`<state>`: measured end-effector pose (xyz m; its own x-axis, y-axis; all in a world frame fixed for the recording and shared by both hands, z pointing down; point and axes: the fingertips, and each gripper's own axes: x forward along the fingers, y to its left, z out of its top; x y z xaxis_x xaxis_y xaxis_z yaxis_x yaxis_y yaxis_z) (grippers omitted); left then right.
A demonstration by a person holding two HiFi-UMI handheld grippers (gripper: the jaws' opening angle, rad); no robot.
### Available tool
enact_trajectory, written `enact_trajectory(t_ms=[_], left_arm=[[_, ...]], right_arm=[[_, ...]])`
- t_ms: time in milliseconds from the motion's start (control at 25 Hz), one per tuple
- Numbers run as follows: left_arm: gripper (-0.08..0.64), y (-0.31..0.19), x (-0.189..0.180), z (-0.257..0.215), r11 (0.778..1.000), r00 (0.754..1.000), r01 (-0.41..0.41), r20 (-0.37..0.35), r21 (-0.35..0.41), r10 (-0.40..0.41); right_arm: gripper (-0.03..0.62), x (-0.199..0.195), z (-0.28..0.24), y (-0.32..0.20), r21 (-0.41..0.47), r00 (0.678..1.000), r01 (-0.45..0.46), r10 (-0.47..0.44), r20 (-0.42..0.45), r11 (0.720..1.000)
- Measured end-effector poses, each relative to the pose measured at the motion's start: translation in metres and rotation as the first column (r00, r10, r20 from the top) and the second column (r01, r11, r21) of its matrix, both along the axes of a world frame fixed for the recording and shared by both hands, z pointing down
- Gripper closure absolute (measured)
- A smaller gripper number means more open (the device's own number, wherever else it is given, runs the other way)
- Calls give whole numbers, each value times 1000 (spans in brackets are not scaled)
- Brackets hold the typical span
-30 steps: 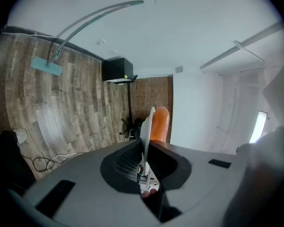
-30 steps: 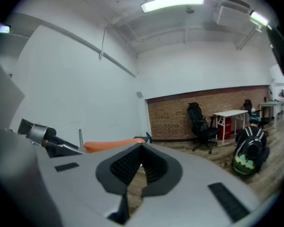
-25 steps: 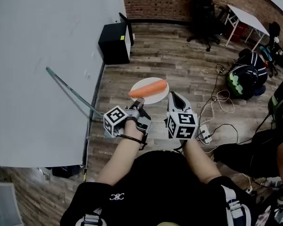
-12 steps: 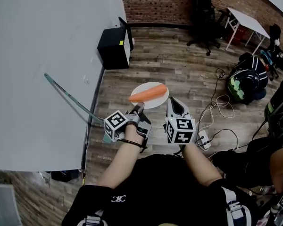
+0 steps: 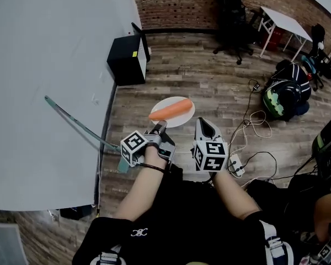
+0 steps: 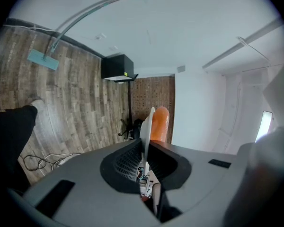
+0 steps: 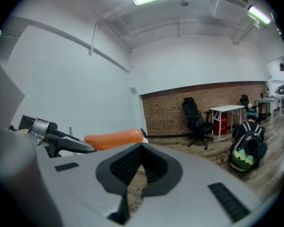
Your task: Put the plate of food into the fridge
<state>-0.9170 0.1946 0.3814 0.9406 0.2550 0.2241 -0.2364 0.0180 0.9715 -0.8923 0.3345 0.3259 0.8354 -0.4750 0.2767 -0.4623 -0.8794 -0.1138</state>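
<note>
A white plate (image 5: 179, 117) carries one orange carrot (image 5: 170, 110) and hangs level over the wood floor. My left gripper (image 5: 159, 129) is shut on the plate's near rim. In the left gripper view the plate (image 6: 146, 124) shows edge-on between the black pads (image 6: 128, 160), with the carrot (image 6: 159, 124) behind it. My right gripper (image 5: 202, 126) is just right of the plate, shut with nothing in it. In the right gripper view its jaws (image 7: 141, 148) meet at the tips, and the carrot (image 7: 114, 138) and the left gripper (image 7: 52, 138) lie to the left.
A small black box-shaped unit (image 5: 126, 61) with its door ajar stands by the pale wall (image 5: 44, 65) ahead. A thin clear strip with a teal end (image 5: 124, 164) leans off the wall. An office chair (image 5: 231, 15), a white table (image 5: 287, 21), a backpack (image 5: 284, 95) and floor cables (image 5: 248, 131) are to the right.
Both grippers and the plate with the carrot have moved together a little along the wall toward the black unit. The grip on the plate is unchanged.
</note>
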Motion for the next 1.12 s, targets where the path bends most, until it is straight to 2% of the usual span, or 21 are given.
enact_trajectory(t_ms=[240,400,640,800,1120], left_arm=[[531,9,57,5,999,999,-41,-3,-4,41],[531,15,119,5,997,997,-81,-6,-16,81],[529,17,219,-21,991,991,-130,-43,-2,130],[529,13,274,-31,990,988,-139,-67,6,139],[529,2,360,-24,988,987,-154,-49,-10,153]], right_arm=[[578,50,0,18,0,998,-56,56,-14,998],[578,101,-2,22,-21,995,-90,89,-40,996],[578,198,-32,32,4,984,-166,165,-67,986],[578,249,-32,27,14,984,-171,171,-52,985],[578,339,-27,16,12,983,-180,180,-22,984]])
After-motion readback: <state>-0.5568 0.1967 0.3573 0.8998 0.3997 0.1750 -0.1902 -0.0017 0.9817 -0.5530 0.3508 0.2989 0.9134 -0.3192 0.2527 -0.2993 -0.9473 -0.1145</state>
